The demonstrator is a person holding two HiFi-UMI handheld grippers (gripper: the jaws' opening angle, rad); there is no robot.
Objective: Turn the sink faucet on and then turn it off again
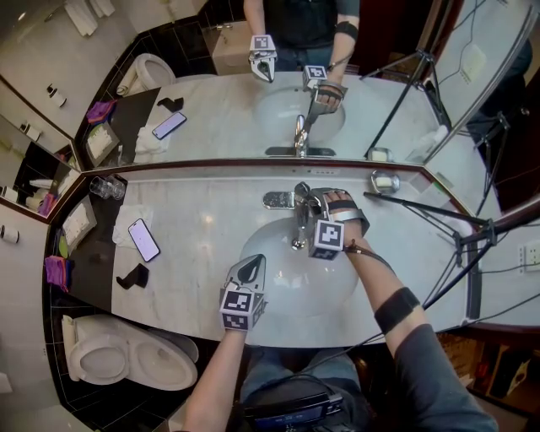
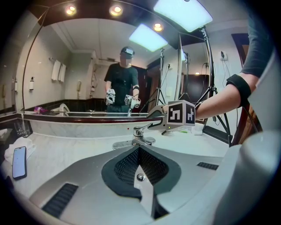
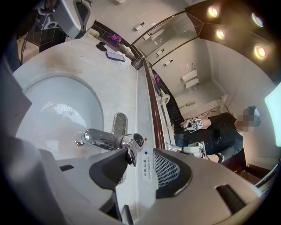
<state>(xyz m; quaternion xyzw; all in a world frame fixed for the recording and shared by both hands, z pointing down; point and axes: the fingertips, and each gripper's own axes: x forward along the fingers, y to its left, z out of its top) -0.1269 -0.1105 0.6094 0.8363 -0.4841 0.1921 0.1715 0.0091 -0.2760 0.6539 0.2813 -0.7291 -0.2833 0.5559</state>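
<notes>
Right tongs are gaping apart around the faucet lever, unclamped; left tongs are hanging closed, empty; no stream is showing, so the on-off cycle is looking either unstarted or finished.

One faucet, one phone

Counter: pale marble countertop is running from 9 to 3 o'clock | Wall: wide mirror is spanning 12 o'clock | Fixture: white toilet is sitting at 8 o'clock | Light: ceiling lights are glowing overhead
</notes>
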